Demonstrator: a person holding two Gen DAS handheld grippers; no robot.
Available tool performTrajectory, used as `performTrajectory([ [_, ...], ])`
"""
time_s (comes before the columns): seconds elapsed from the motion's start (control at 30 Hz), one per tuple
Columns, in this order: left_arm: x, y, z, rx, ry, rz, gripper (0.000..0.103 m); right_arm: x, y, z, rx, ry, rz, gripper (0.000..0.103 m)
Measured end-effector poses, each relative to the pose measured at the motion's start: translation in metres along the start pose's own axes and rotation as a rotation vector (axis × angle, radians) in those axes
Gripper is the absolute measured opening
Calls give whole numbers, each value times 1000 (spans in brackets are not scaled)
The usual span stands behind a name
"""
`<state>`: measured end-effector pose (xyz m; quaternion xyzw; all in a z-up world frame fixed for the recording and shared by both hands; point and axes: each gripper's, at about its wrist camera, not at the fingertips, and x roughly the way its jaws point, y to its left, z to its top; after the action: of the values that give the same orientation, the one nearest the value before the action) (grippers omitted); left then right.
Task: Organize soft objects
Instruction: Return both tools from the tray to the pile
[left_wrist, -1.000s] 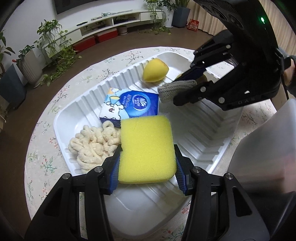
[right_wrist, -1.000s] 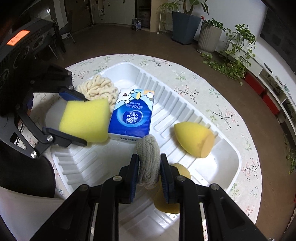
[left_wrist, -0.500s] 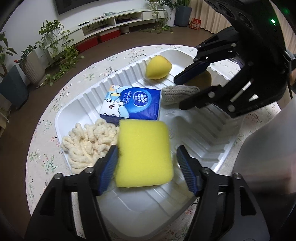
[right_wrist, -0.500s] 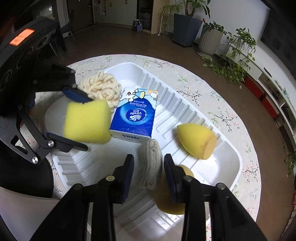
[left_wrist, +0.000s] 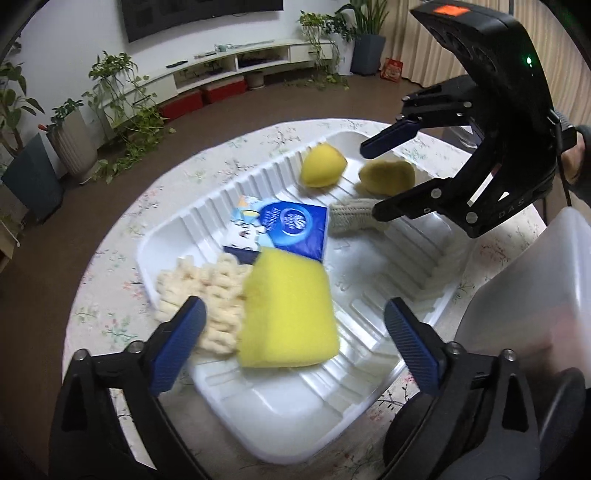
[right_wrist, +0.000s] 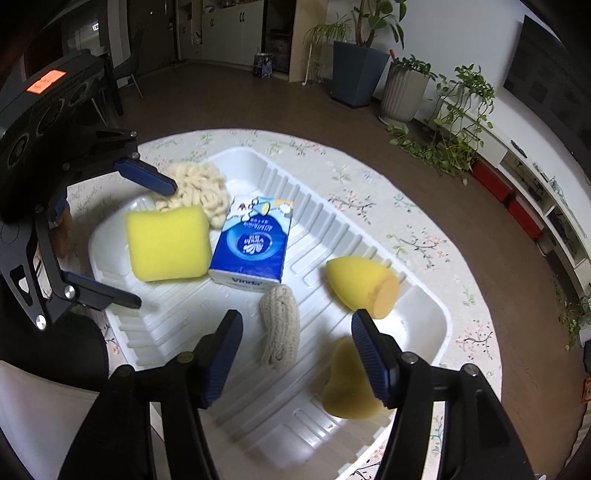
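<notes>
Both grippers are opening, the left gripper (left_wrist: 291, 339) around the square yellow foam sponge (left_wrist: 288, 310) low in the white ribbed plastic tray (left_wrist: 369, 402), the right gripper (right_wrist: 295, 354) around the grey knitted roll (right_wrist: 279, 330), so a fast pull-back could bump either one out.

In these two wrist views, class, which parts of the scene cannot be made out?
- Rolled beige knitted cloth: far end behind the right claw, left wrist view.
- Dull yellow teardrop sponge: edge behind a claw finger, right wrist view.
- Blue tissue pack: print blurred, left wrist view.

Dim indoor light, motion blur, dark fisheye-warped edges.
</notes>
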<state>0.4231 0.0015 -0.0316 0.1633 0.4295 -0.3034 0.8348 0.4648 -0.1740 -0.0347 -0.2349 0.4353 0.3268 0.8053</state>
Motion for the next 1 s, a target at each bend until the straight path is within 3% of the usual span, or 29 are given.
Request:
performTrajectory([
  [0.23, -10, 11, 0, -35, -36, 70, 103, -4, -9, 4, 20, -21, -17, 66],
  [0.43, -37, 20, -6, -79, -106, 150, 103, -12, -15, 1, 63, -31, -25, 86],
  [0.5, -48, 22, -10, -109, -122, 182, 103, -21, -19, -1, 92, -52, -33, 103],
  [0.77, -99, 31, -35, -246, -212, 263, 103, -87, -37, -14, 244, -208, -111, 103],
  [0.87, -119, 20, -49, -288, -236, 288, 103, -121, -43, -32, 335, -269, -129, 103],
  [1.0, -152, -9, -76, -336, -294, 301, 103, -158, -23, -63, 362, -319, -170, 103],
])
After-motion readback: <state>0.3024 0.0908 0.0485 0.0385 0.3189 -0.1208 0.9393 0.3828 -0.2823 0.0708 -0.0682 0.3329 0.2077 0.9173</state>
